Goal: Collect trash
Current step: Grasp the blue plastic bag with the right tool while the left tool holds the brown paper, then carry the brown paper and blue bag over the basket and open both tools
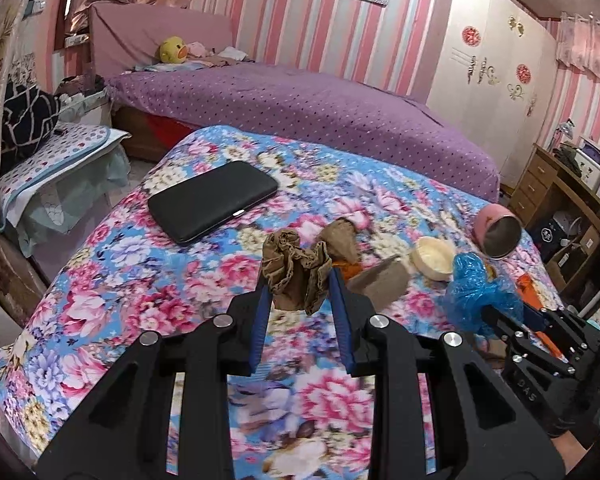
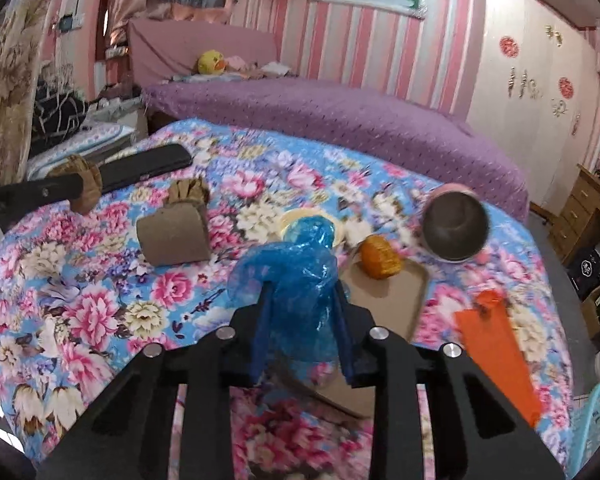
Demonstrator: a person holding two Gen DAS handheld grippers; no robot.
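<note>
Left gripper [image 1: 298,292] pinches crumpled brown paper [image 1: 296,276] above the floral cloth [image 1: 100,280]; right gripper [image 2: 302,320] clamps a blue plastic bag [image 2: 296,276]. Both trash pieces held clear, likely for binning.

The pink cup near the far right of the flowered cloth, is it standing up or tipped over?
Tipped over. The pink cup lies on its side on the flowered cloth, its dark open mouth facing the camera.

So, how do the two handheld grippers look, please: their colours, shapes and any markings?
Both look alike. The left gripper and the right gripper have matte black angular bodies with triangular cut-outs, round silver bolt heads on the linkages, and jaws lined with ribbed blue pads. In the left wrist view, faint raised letters mark the side of the right gripper. No cables or sleeves show.
</note>
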